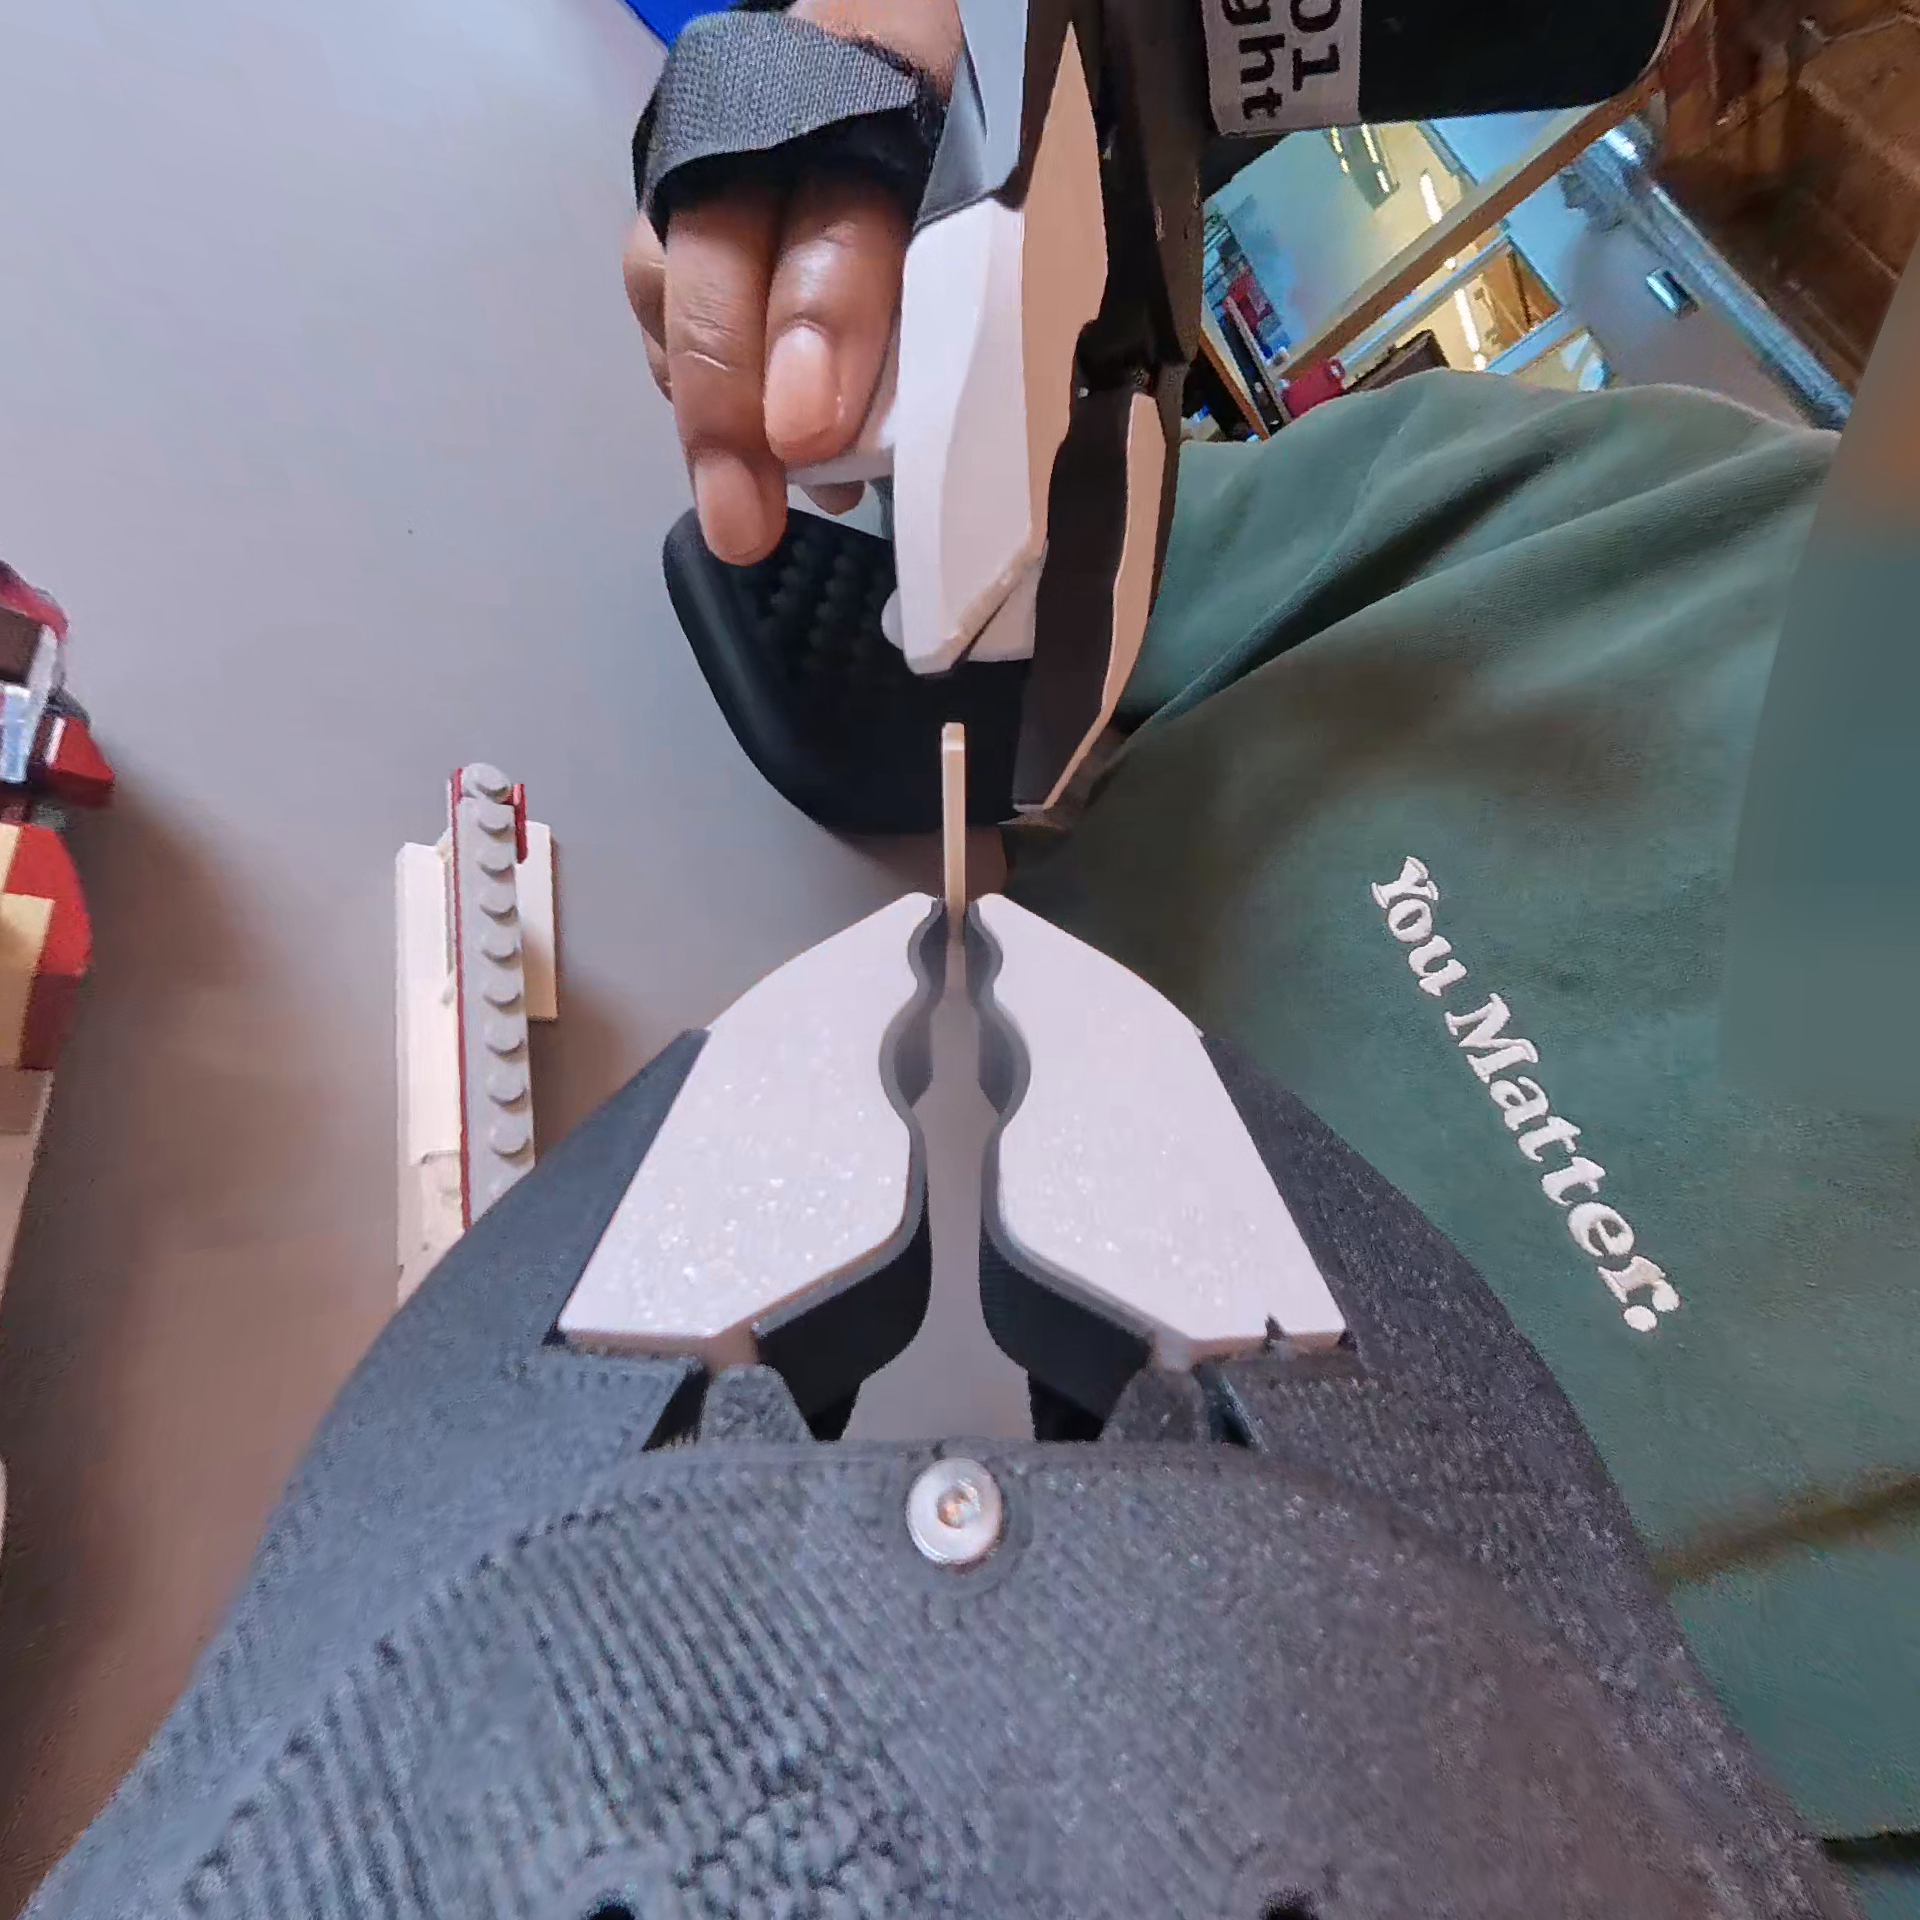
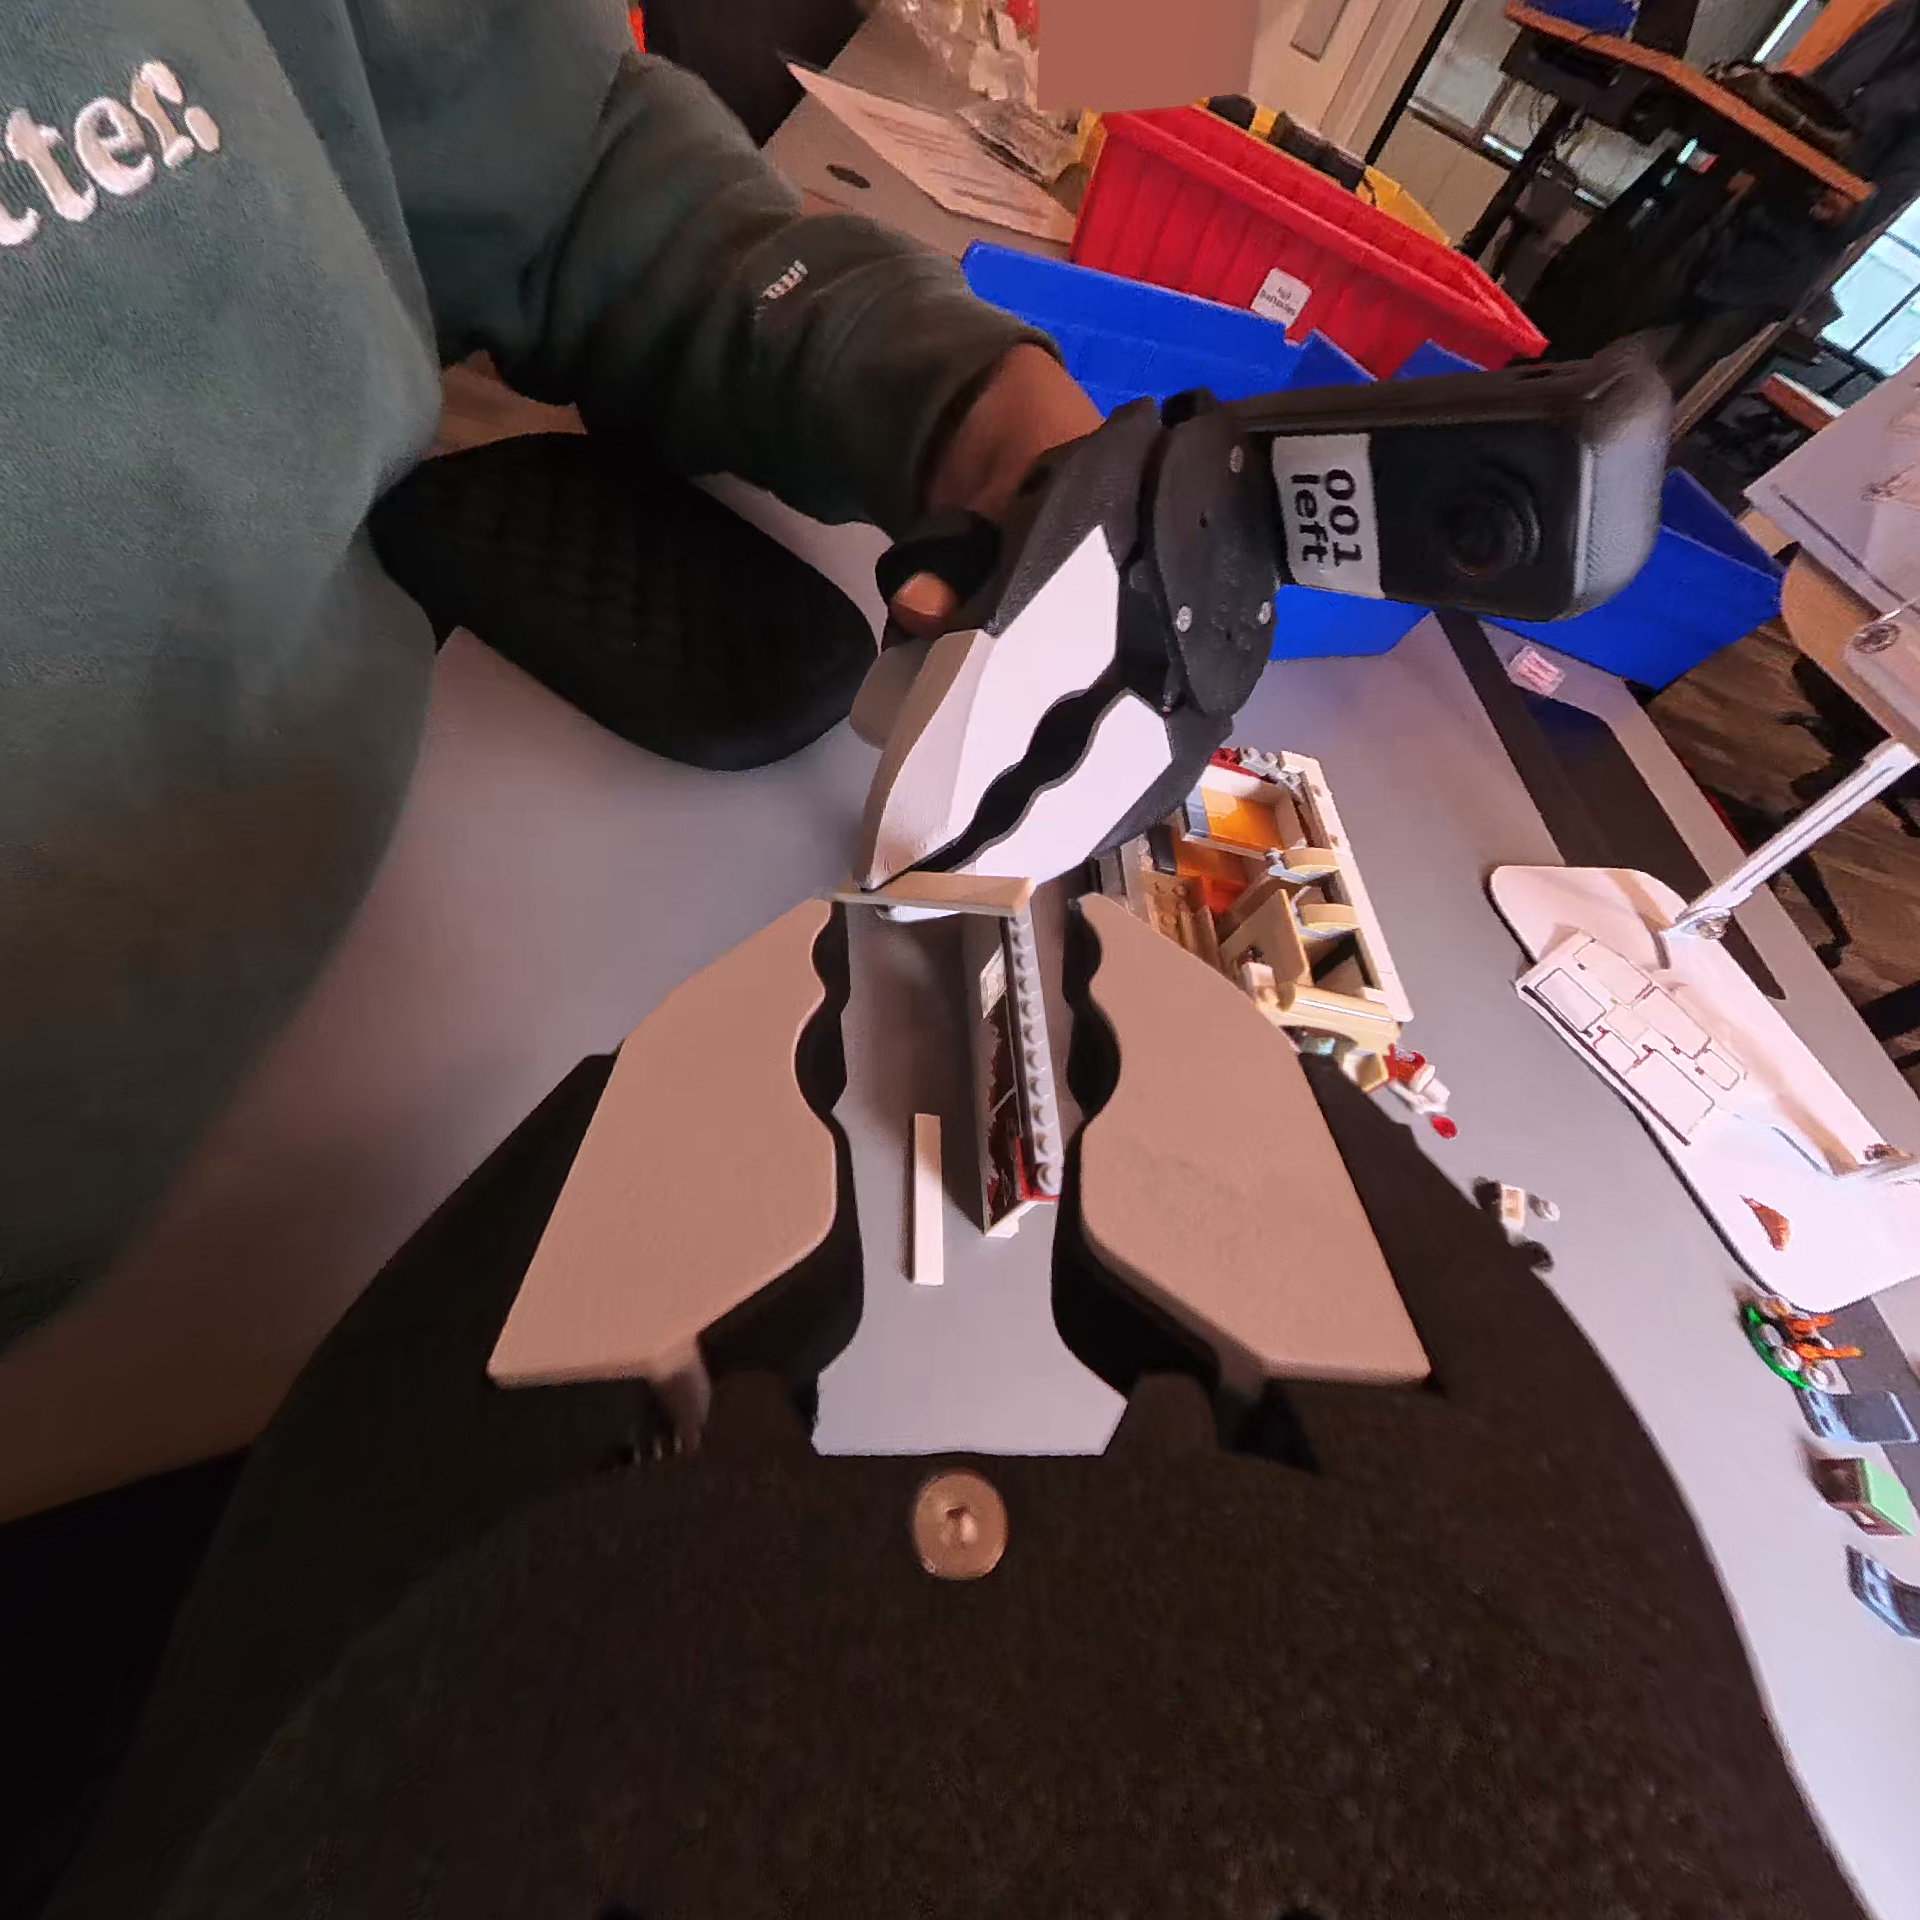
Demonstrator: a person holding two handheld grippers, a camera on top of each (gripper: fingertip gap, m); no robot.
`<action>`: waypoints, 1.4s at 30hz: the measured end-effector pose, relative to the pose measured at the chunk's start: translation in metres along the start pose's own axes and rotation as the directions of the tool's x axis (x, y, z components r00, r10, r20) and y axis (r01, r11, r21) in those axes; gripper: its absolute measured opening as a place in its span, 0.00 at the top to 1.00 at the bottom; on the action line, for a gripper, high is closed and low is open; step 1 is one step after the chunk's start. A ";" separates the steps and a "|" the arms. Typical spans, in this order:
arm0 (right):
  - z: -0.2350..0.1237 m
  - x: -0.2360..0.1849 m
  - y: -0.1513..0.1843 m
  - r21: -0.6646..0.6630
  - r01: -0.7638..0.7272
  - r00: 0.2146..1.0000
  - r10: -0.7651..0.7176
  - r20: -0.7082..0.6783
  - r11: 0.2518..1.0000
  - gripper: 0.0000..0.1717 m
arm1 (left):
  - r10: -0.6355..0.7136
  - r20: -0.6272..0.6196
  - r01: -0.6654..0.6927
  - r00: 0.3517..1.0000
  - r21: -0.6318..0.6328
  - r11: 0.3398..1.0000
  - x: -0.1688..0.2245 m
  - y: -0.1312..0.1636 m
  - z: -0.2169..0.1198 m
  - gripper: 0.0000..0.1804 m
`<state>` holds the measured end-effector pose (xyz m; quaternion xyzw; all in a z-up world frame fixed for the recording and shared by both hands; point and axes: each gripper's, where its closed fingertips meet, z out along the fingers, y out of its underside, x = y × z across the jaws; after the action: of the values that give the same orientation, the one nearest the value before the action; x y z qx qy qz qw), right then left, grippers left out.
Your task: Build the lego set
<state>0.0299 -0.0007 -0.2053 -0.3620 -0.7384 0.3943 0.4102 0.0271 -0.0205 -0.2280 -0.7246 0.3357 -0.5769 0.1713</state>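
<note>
My left gripper (image 1: 954, 912) is shut on a thin tan flat tile (image 1: 953, 821), which sticks out edge-on past the fingertips, above the grey table (image 1: 312, 416). In the right wrist view the same tile (image 2: 940, 891) is held level at the left gripper's tips (image 2: 883, 883). It lies just ahead of my right gripper (image 2: 956, 920), whose jaws stand wide open with nothing gripped. The right gripper's white fingers (image 1: 966, 468) hang just beyond the tile in the left wrist view. Below lies a long grey studded plate on a white and red assembly (image 2: 1029, 1070), also visible in the left wrist view (image 1: 488, 987).
A thin white tile (image 2: 928, 1200) lies on the table. A tan and orange brick building (image 2: 1268, 904) stands to the right, with a white booklet (image 2: 1662, 1039) and loose small pieces (image 2: 1797, 1340) beyond. Blue bins (image 2: 1143, 322) and a red bin (image 2: 1278, 229) stand behind. A black pad (image 2: 623, 603) lies near the person. Only a small space, under 4 cm, lies between the two pairs of fingers.
</note>
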 end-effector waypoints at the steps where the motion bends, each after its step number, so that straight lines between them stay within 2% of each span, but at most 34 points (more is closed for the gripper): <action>1: 0.001 -0.001 0.002 -0.007 0.000 1.000 0.000 0.009 1.000 0.78 | -0.013 -0.004 0.013 1.000 -0.010 1.000 -0.001 0.001 0.000 0.98; 5: 0.002 -0.003 0.007 -0.021 0.009 1.000 -0.008 0.027 1.000 0.83 | -0.044 -0.013 0.044 0.999 -0.048 0.998 -0.003 0.006 0.001 0.98; 12: 0.015 -0.014 0.017 -0.113 0.069 0.991 -0.055 0.123 0.991 0.83 | -0.072 -0.027 0.067 0.997 -0.157 0.985 -0.002 0.020 0.007 0.98; 16: 0.022 -0.026 0.022 -0.147 0.099 0.977 -0.069 0.201 0.984 0.92 | -0.058 -0.025 0.051 0.998 -0.224 0.973 0.001 0.029 0.014 0.98; 19: 0.017 -0.030 0.027 -0.160 0.048 0.975 -0.012 0.223 0.986 0.95 | -0.048 -0.017 0.044 0.999 -0.194 0.980 -0.001 0.029 0.011 0.98; 22: 0.010 -0.030 0.043 -0.209 -0.035 0.975 0.079 0.207 0.977 0.96 | 0.079 0.074 -0.068 0.994 -0.141 0.988 -0.001 0.024 -0.005 0.90; 24: 0.007 -0.031 0.062 -0.279 -0.104 0.968 0.162 0.191 0.955 0.96 | 0.226 0.222 -0.203 0.948 -0.120 0.972 -0.005 0.017 -0.026 0.89; 25: 0.007 -0.032 0.072 -0.320 -0.131 0.964 0.196 0.181 0.938 0.96 | 0.301 0.328 -0.276 0.895 -0.121 0.953 -0.011 0.012 -0.040 0.89; 27: 0.008 -0.034 0.090 -0.400 -0.153 0.958 0.234 0.163 0.904 0.96 | 0.412 0.529 -0.386 0.742 -0.165 0.908 -0.028 0.006 -0.069 0.90; 29: 0.011 -0.036 0.102 -0.458 -0.149 0.956 0.246 0.159 0.876 0.96 | 0.446 0.621 -0.402 0.645 -0.220 0.889 -0.044 0.012 -0.085 0.87; 30: 0.011 -0.035 0.101 -0.462 -0.152 0.954 0.252 0.162 0.874 0.96 | 0.443 0.633 -0.385 0.635 -0.238 0.892 -0.051 0.018 -0.086 0.85; 33: 0.011 -0.037 0.104 -0.513 -0.150 0.945 0.274 0.176 0.845 0.95 | 0.432 0.606 -0.339 0.668 -0.269 0.901 -0.064 0.040 -0.071 0.79; 36: 0.011 -0.038 0.105 -0.536 -0.146 0.943 0.282 0.180 0.831 0.94 | 0.453 0.614 -0.342 0.646 -0.298 0.891 -0.078 0.048 -0.060 0.79; 38: 0.011 -0.039 0.105 -0.545 -0.144 0.940 0.287 0.187 0.826 0.93 | 0.465 0.624 -0.351 0.628 -0.306 0.885 -0.085 0.048 -0.056 0.82; 42: 0.014 -0.040 0.098 -0.525 -0.124 0.944 0.262 0.199 0.842 0.91 | 0.475 0.627 -0.364 0.617 -0.308 0.879 -0.088 0.048 -0.051 0.95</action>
<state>0.0545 0.0030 -0.3093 -0.4742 -0.8227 0.2711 0.1574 -0.0454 0.0126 -0.3082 -0.7968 0.4505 -0.1837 0.3583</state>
